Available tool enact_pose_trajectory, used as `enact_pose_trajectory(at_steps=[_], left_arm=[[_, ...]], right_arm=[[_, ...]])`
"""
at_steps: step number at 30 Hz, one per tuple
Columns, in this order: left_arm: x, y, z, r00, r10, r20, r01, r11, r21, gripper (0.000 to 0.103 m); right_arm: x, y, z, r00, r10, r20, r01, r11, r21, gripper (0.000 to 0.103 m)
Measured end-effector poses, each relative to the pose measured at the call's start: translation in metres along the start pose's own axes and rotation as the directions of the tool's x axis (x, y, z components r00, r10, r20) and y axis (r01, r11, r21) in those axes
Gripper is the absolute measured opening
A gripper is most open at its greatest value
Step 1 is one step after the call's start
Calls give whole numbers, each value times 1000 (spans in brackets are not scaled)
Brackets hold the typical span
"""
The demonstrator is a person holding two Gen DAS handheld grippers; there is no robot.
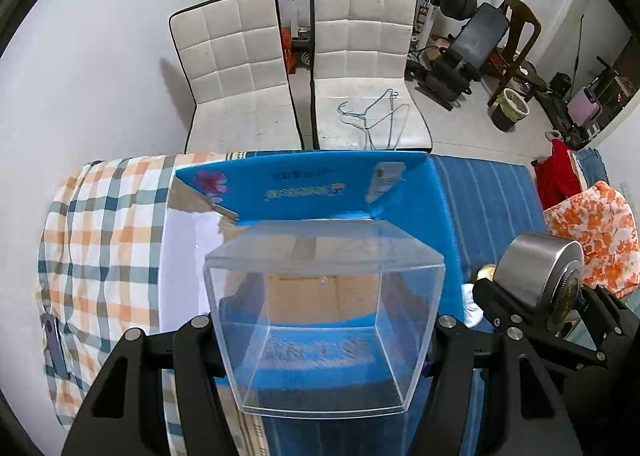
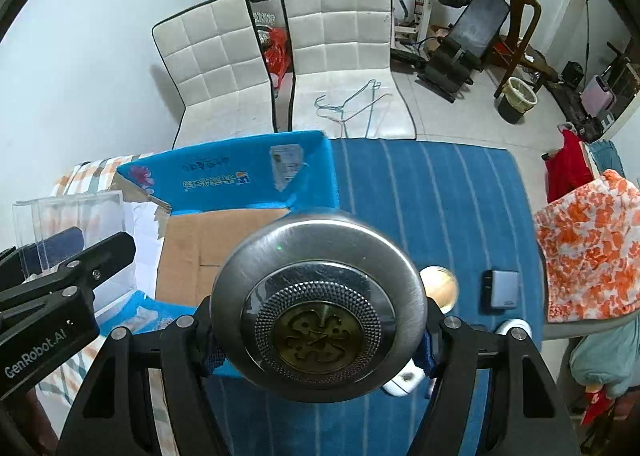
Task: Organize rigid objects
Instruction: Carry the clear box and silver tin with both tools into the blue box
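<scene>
My left gripper (image 1: 324,326) is shut on a clear plastic box (image 1: 324,320) and holds it above the open blue cardboard box (image 1: 320,186). My right gripper (image 2: 318,322) is shut on a round silver metal tin (image 2: 318,308) with a brass emblem on its lid, held over the right edge of the blue box (image 2: 240,176). The tin also shows in the left wrist view (image 1: 538,276), and the clear box shows in the right wrist view (image 2: 68,224) at the left.
On the blue striped cloth (image 2: 420,192) lie a round beige object (image 2: 440,284), a small grey-blue case (image 2: 502,290) and white items (image 2: 404,382). A plaid cloth (image 1: 104,224) lies left. Two white chairs (image 1: 236,68) stand behind; a floral cloth (image 2: 592,248) is right.
</scene>
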State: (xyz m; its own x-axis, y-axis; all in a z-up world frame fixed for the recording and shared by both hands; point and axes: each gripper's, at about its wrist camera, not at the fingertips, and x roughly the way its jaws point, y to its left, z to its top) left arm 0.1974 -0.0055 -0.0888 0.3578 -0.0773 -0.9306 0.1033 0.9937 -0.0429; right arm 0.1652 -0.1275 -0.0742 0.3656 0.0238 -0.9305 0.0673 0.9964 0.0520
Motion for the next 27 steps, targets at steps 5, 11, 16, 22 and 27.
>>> enact_pose_trajectory(at_steps=[5,11,16,22,27], left_arm=[[46,35,18,994,-60,-94,56,997,-46,61],[121,71,30,963,-147,-227,114,982,-153,61],[161,87,33,945,-152,-291,100,977,-186,61],[187,88,34,923,-147,-356,85,979,-183,61],[198,89,34,909,-155,-388,90,979,-180,61]], right_arm=[[67,14,23,996,28,-82,-28,1000,8,73],[144,40,43,984,19,-177,-22,1000,-12,73],[201,56,50,968,-16,-250,9,999,-32,73],[239,70,53,951,-18,-309,4,999,-46,73],[258,76,55,939,-4,-343,-17,998,-58,73]])
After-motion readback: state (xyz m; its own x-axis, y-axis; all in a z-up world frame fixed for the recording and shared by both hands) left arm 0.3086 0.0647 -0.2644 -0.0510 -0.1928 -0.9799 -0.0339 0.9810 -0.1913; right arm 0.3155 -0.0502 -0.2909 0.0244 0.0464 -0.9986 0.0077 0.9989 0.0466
